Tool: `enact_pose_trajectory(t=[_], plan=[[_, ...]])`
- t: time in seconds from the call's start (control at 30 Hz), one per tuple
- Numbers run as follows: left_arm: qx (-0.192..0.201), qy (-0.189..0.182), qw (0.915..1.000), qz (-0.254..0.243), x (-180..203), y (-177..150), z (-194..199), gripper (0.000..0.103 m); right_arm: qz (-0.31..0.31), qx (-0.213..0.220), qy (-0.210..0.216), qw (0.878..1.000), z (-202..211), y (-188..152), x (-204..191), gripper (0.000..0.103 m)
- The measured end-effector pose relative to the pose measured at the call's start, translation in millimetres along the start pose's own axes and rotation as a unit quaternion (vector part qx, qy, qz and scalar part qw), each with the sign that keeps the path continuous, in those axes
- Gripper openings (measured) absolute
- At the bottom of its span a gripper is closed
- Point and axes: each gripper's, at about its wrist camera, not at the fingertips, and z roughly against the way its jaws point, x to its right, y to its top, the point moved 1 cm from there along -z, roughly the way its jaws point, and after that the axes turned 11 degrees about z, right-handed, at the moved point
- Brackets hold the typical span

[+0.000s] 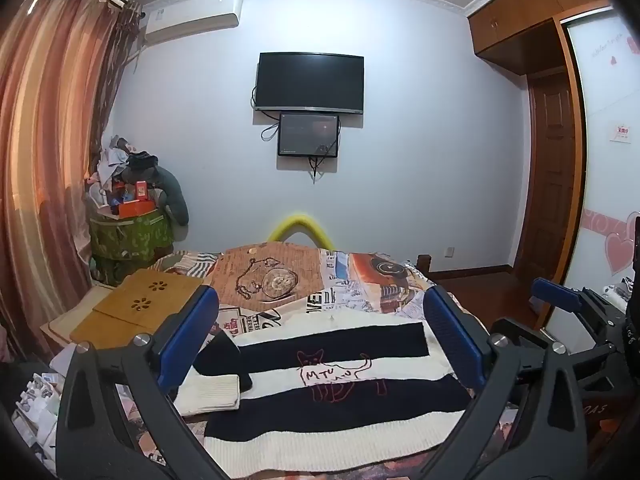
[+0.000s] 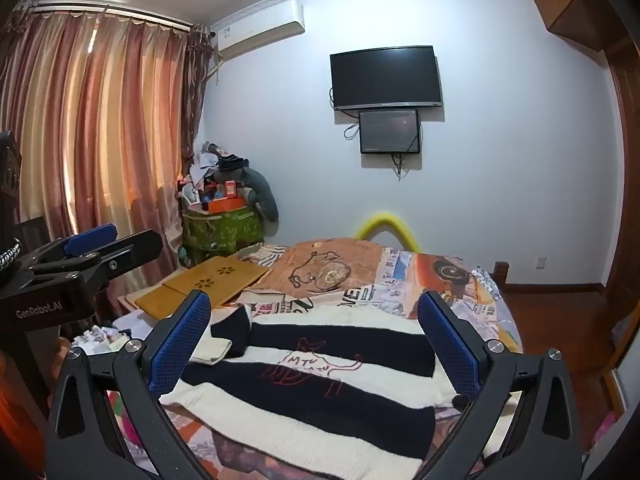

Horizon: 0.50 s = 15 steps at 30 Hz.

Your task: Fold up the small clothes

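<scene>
A small knitted sweater (image 1: 340, 384) with wide black and cream stripes lies spread flat on the bed (image 1: 360, 276), over a patchwork-print bedspread (image 2: 404, 280). A cat outline in red thread (image 1: 340, 376) with letters stitched inside it sits near the middle of the sweater. One sleeve is folded in across the left side, its cream cuff (image 1: 210, 394) resting on the striped body.

The left gripper (image 1: 320, 344) hangs above the near part of the sweater with its jaws spread wide and nothing between them; the blue pads (image 1: 188, 344) stand on either side of the garment in the left wrist view. The right gripper (image 2: 316, 348) hangs just beside it, also with jaws wide apart and empty. Each gripper shows at the edge of the other's view, the left gripper's black body marked with white lettering.

A wooden lap tray (image 1: 136, 308) with 2 flower-shaped cutouts lies at the left edge of the bed. Beyond it a green bag (image 1: 130, 236) piled with boxes and clothes stands by striped curtains (image 1: 44, 160). A television (image 1: 310, 82) and a smaller screen (image 1: 309, 135) hang on the far wall, and a yellow foam arch (image 1: 301, 228) shows behind the foot of the bed.
</scene>
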Motion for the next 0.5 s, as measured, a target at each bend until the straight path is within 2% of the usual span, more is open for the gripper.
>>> enact_pose_trajectory(t=[0.17,0.5], plan=[[-0.01,0.001,0.9999,0.003,0.3,0.0,-0.1,0.103,0.0,-0.001,-0.001,1.0,0.6,1.1,1.0,0.103],[-0.006,0.0,0.9999,-0.013,0.0,-13.2,-5.6,0.103,-0.008,-0.006,-0.004,1.0,-3.3,-1.2,5.9,0.103]])
